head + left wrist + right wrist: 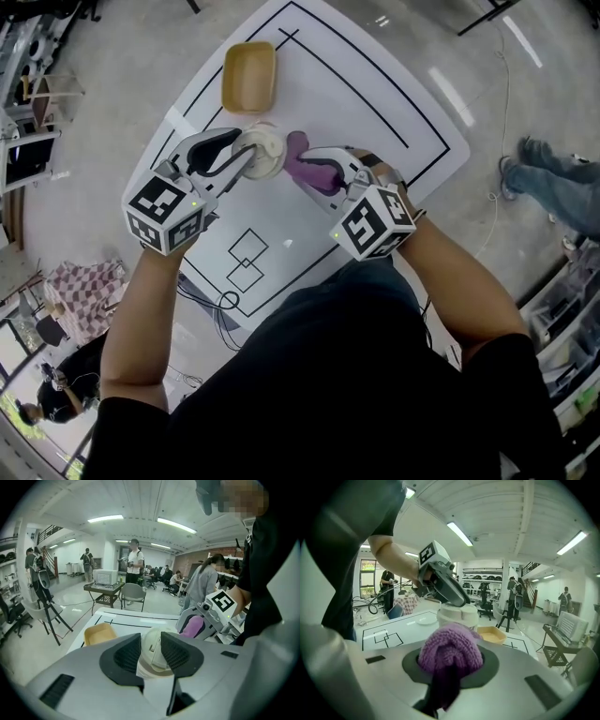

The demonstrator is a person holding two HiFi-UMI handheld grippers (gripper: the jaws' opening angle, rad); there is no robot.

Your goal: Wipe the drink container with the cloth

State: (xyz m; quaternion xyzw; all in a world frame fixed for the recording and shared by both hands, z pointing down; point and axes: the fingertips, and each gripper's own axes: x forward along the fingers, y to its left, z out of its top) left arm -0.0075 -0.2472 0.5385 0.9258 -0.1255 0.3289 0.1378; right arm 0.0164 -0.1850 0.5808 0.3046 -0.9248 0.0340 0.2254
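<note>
Now, cup [267, 150] gripped, cloth [309, 169] poised.
Left gripper [246, 152] jaws clamp the cream cup over the tabletop [375, 122]; right gripper [323, 172] jaws pinch the purple cloth just beside it. A hard push could twist the cup loose.

We see a shallow tan tray [248, 77] resting on the white surface [375, 103], at its far end, just beside the black border lines. Two overlapping black squares [246, 261] are drawn nearer to us. On the grey floor at the right are a person's jeans-clad legs [553, 183], and at the left a checked fabric [82, 298]. Across the room we make out a grey chair [132, 594], a low cart [104, 590], a tripod [47, 609] and a standing person in a white shirt [135, 564].
</note>
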